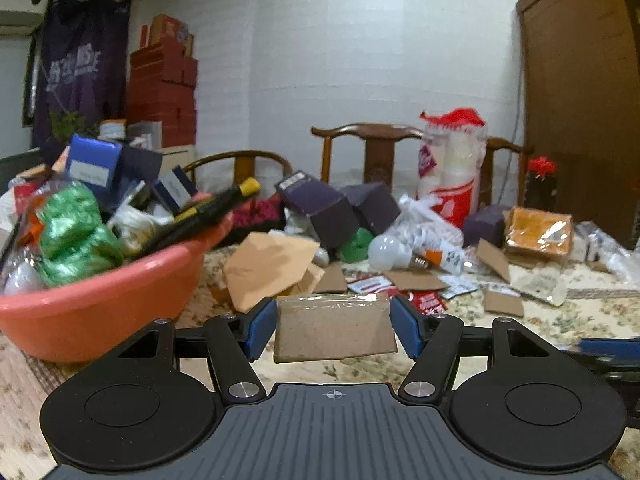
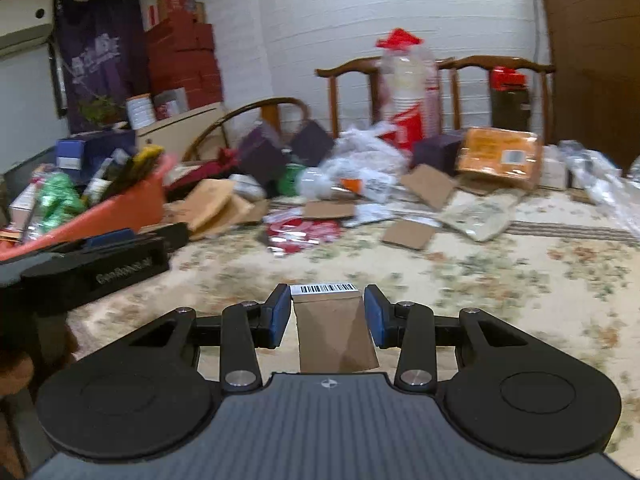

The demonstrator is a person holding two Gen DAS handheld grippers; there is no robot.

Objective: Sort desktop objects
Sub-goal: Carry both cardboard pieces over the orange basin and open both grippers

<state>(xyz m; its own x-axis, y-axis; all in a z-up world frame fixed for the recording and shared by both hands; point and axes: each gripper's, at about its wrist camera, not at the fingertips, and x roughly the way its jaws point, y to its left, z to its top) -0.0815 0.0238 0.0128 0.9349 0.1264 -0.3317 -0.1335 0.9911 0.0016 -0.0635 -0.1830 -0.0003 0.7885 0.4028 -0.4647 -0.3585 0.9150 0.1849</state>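
A: What did the left gripper (image 1: 334, 326) hold?
B: A taped cardboard piece (image 1: 335, 328), clamped between its blue pads above the table (image 1: 560, 320), just beside the pink basin (image 1: 100, 300).

A: And the right gripper (image 2: 327, 316)?
B: Its fingers pinched a barcoded brown cardboard packet (image 2: 334, 328) over the table's near edge.

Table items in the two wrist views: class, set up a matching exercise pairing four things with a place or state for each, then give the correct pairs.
Things:
1. taped cardboard piece
2. barcoded cardboard piece
3. light bulb
4. green bundle

Places or states:
A. lying on the tablecloth
B. in the pink basin
C. held in the right gripper
D. held in the left gripper

Pairs: 1-D, 2-C, 3-A, 4-B
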